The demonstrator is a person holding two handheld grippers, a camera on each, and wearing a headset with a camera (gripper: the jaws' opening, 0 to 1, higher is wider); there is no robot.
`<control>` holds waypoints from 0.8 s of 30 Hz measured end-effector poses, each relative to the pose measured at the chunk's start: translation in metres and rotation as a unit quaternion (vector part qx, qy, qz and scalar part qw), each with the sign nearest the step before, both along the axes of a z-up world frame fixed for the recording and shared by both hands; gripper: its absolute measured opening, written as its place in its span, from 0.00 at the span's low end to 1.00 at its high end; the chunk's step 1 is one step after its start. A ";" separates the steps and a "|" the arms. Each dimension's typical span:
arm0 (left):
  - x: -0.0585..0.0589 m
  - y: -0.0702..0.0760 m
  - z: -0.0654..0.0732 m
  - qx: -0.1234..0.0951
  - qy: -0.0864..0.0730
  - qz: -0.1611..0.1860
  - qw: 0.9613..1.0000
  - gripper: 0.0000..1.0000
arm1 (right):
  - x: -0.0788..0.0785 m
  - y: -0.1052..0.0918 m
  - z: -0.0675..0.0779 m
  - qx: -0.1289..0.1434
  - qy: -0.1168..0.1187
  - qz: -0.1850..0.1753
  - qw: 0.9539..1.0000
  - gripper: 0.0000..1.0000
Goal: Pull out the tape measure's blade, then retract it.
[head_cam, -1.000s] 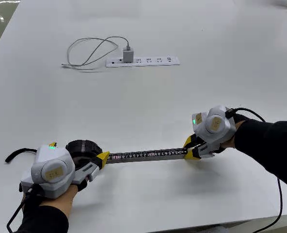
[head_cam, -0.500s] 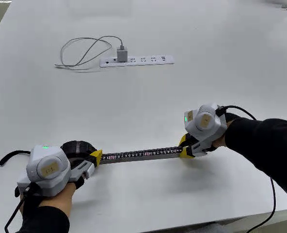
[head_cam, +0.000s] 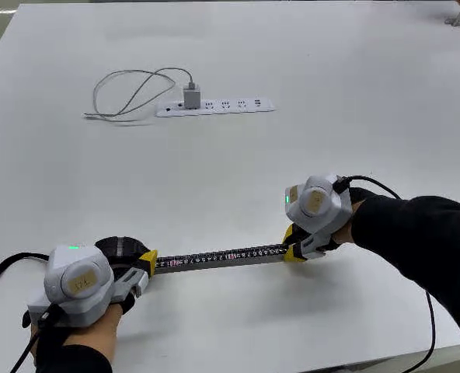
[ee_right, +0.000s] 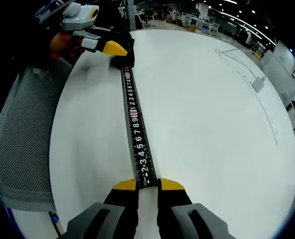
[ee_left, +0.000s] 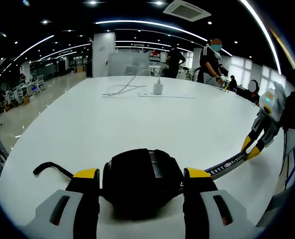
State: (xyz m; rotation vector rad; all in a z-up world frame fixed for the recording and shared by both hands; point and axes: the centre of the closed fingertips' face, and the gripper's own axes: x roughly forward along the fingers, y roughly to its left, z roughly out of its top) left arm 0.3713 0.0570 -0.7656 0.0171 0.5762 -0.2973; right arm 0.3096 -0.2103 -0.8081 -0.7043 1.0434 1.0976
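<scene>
Little is shifting besides my headset: left gripper [ee_left: 141,175] is clamping the tape measure case [head_cam: 120,249], right gripper [ee_right: 148,185] is pinching the blade [ee_right: 137,134] tip, both well apart from the power strip [head_cam: 214,106]; I'm judging retraction comes next.

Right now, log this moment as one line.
left gripper: shut on case | right gripper: shut on blade end | blade: out, straight along table | retraction: not done

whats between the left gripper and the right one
The tape measure's blade, running from the black case in the left gripper to the right gripper pinching its tip; clearest in the head view.
</scene>
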 end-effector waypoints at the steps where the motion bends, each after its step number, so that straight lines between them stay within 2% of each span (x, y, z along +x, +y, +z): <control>1: 0.000 0.000 -0.001 -0.001 0.001 0.001 1.000 0.62 | 0.000 -0.001 0.000 0.005 0.001 0.003 1.000 0.10; 2: 0.001 -0.001 0.000 -0.002 -0.001 0.001 1.000 0.62 | 0.000 0.000 0.000 0.009 0.004 -0.006 1.000 0.09; 3: 0.005 0.003 0.003 0.022 -0.024 0.003 0.999 0.64 | 0.000 -0.001 0.000 0.009 0.005 -0.013 1.000 0.09; 4: 0.004 0.001 0.003 0.019 -0.021 0.000 1.000 0.65 | -0.001 0.000 0.000 0.008 0.003 -0.009 1.000 0.09; 5: 0.002 -0.003 0.004 0.005 -0.018 -0.005 1.000 0.62 | -0.001 0.000 0.000 0.001 -0.004 0.003 1.000 0.09; 6: 0.003 0.003 0.005 0.009 -0.021 0.009 1.000 0.61 | -0.002 0.001 0.000 -0.003 -0.004 0.007 1.000 0.09; 7: 0.002 0.000 0.004 0.003 -0.018 0.001 1.000 0.61 | -0.002 0.002 0.000 -0.005 -0.003 0.006 1.000 0.09; 12: 0.002 -0.001 0.003 0.005 -0.013 0.000 1.000 0.61 | -0.001 0.000 0.000 -0.003 0.001 0.008 1.000 0.09; 16: 0.002 -0.001 0.002 0.018 -0.015 -0.006 1.000 0.61 | -0.002 0.000 0.000 -0.004 0.001 0.009 1.000 0.09; 20: 0.002 -0.001 0.001 0.019 -0.017 -0.006 1.000 0.61 | -0.001 0.000 0.000 0.000 0.006 -0.006 1.000 0.09; 21: 0.002 -0.001 0.001 0.017 -0.016 -0.005 1.000 0.61 | 0.000 0.000 -0.001 0.006 0.005 -0.020 1.000 0.09; 24: 0.002 -0.002 0.001 0.019 -0.014 -0.008 1.000 0.60 | -0.001 -0.001 -0.001 0.021 -0.005 -0.019 1.000 0.09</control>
